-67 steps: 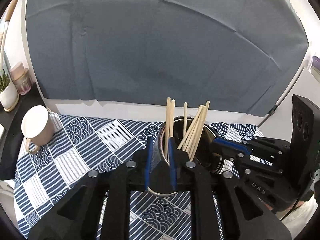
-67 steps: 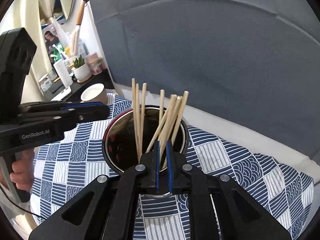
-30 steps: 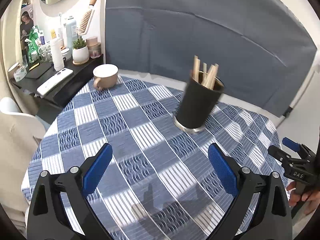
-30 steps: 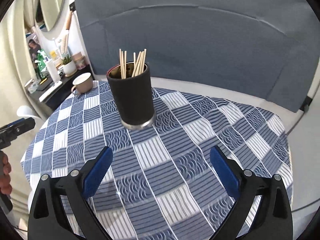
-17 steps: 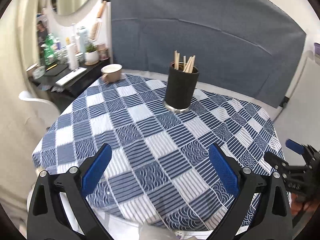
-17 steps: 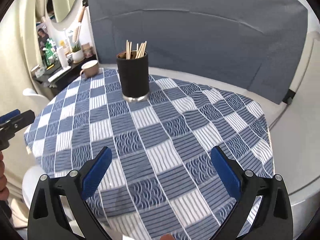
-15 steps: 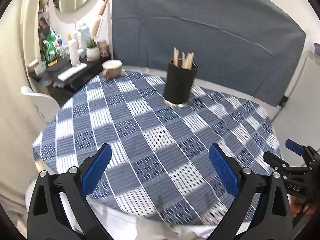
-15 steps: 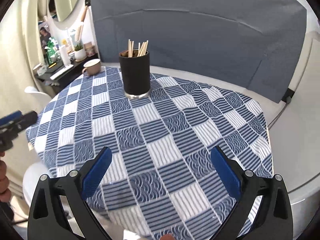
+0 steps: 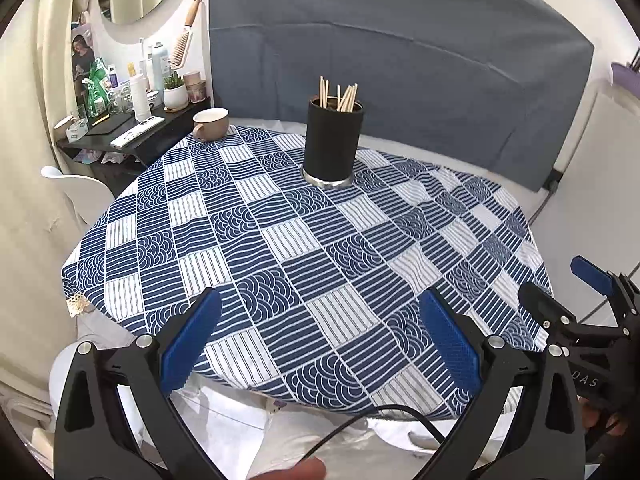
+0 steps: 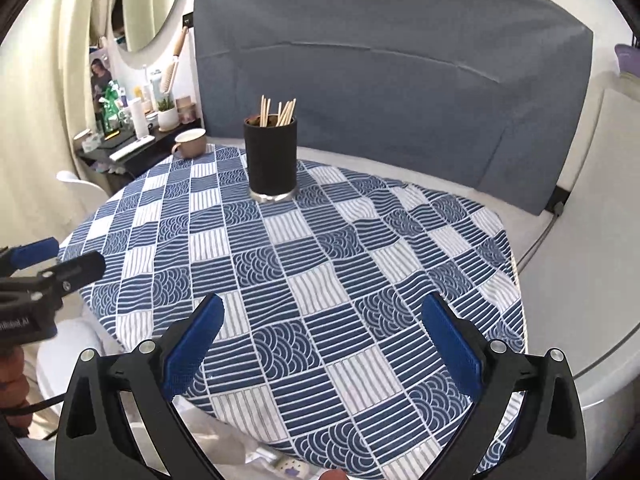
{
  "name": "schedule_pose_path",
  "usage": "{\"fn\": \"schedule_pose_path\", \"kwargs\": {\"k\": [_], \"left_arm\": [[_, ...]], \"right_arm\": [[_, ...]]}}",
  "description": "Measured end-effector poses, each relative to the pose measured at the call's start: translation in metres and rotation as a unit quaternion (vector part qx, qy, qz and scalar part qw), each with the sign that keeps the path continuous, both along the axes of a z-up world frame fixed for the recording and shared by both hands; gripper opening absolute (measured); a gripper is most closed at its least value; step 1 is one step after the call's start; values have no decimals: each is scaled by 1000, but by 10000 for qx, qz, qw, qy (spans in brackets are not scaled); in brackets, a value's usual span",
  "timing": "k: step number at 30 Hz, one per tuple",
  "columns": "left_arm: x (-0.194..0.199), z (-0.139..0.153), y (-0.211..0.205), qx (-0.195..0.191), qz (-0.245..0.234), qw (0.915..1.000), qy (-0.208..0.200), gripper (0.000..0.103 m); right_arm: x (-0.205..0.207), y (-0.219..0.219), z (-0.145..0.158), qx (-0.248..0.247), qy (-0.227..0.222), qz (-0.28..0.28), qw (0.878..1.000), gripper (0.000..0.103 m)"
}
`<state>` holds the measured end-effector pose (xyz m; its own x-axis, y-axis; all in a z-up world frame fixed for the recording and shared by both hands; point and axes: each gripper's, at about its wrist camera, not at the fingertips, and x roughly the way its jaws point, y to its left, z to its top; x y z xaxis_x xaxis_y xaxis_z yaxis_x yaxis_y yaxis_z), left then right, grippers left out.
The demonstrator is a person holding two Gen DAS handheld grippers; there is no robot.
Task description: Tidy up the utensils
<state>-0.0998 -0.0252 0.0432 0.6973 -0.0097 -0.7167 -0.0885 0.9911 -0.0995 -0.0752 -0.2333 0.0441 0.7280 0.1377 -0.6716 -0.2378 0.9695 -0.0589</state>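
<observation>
1. Left gripper (image 9: 320, 340): jaws spread wide, holding nothing, above the near edge of the counter (image 9: 304, 264).
2. Right gripper (image 10: 322, 340): jaws likewise released and empty.
3. Chopsticks (image 9: 340, 98) stand in a black holder (image 9: 332, 142) at the far side of the counter's blue patterned cloth.
4. A mug (image 9: 211, 123) sits at the far left edge; a grey backdrop (image 9: 400, 64) hangs behind.
</observation>
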Motion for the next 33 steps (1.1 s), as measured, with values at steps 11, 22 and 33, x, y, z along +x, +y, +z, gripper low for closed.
{"fn": "schedule_pose_path", "kwargs": {"k": [11,22,33], "left_arm": [[-6,1,-17,102,-123,9999,0,97],[-10,0,-24,193,-141,9997,64,97],[-7,-3,-22,121,-89,9998,161,97]], "right_arm": [[0,-10,-8,245,197,33,9995,95],[-2,-17,-11,364,262,106,9989,95],[-3,-18,-10,355,212,83,9991,95]]}}
